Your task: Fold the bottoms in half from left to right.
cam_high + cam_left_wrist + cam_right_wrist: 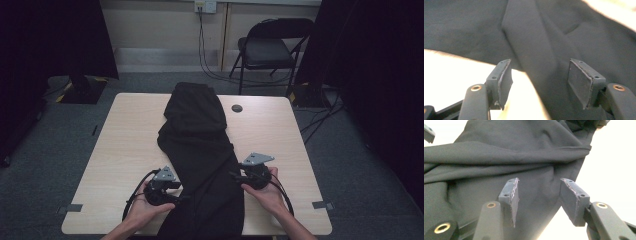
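Note:
A black garment (pixel 200 145) lies lengthwise down the middle of the light wooden table (pixel 125 135), folded and creased, and reaches past the front edge. At its left edge near the front, my left gripper (pixel 178 193) points toward the cloth. In the left gripper view it (pixel 541 80) stands open, a fold of the garment (pixel 536 37) running between the jaws without touching the pads. My right gripper (pixel 235 175) sits at the garment's right edge. In the right gripper view it (pixel 541 197) is open just above the cloth (pixel 511 152), near the hem.
A small black round cap (pixel 237 108) sits in the tabletop right of the garment's far end. A folding chair (pixel 270 47) stands behind the table. Tape marks (pixel 75 207) lie at the front corners. Bare table (pixel 614 165) flanks the cloth on both sides.

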A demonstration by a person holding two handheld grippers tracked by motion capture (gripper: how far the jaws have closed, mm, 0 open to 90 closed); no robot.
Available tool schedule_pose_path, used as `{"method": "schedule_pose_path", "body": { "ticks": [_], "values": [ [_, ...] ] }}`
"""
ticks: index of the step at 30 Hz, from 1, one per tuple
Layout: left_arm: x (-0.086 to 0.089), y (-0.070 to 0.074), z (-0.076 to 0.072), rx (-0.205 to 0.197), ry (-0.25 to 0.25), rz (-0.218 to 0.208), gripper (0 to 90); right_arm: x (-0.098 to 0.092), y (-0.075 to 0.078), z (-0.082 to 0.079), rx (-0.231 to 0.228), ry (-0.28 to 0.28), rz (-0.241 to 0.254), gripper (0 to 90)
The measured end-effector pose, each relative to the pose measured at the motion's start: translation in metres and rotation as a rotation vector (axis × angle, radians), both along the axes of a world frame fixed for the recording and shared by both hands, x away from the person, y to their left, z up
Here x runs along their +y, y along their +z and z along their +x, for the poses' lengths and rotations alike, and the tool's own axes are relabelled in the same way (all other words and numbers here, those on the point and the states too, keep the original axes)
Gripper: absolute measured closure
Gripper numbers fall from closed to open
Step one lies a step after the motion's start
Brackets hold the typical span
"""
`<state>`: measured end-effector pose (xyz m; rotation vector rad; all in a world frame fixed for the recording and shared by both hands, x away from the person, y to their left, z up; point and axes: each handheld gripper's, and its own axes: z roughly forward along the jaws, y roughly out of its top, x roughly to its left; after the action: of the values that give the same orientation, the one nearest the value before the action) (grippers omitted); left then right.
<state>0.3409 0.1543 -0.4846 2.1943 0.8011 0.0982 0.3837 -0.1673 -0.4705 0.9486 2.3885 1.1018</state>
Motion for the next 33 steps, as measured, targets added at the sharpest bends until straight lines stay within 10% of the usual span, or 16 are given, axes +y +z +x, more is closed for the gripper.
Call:
{"method": "schedule_pose_path", "body": {
  "ticks": [4, 6, 9, 13, 18, 27, 33],
  "values": [
    [-0.009, -0.006, 0.001, -0.019, -0.011, 0.049, 41.1, -0.001, 0.004, 0.001, -0.009, -0.008, 0.031, 49.8],
    [-0.013, -0.004, 0.002, -0.035, -0.059, 0.077, 70.9, 0.002, 0.003, 0.001, -0.009, 0.006, 0.026, 49.6],
    [-0.017, -0.001, 0.002, -0.030, -0.075, 0.084, 86.6, 0.004, 0.001, 0.001, -0.009, 0.013, 0.015, 49.6],
    [-0.014, 0.006, 0.003, -0.024, -0.074, 0.012, 87.6, 0.006, 0.002, 0.001, -0.010, 0.015, 0.016, 49.7],
    [-0.009, 0.039, 0.001, -0.059, -0.059, -0.186, 87.6, 0.005, 0.005, 0.001, -0.023, 0.004, 0.023, 49.7],
    [-0.043, 0.092, 0.016, -0.159, -0.090, -0.299, 87.6, 0.006, 0.019, 0.000, -0.050, -0.006, 0.057, 49.8],
    [-0.083, 0.108, 0.028, -0.138, -0.127, -0.335, 87.2, -0.002, 0.025, -0.002, -0.063, -0.024, 0.084, 49.7]
  ]
}}
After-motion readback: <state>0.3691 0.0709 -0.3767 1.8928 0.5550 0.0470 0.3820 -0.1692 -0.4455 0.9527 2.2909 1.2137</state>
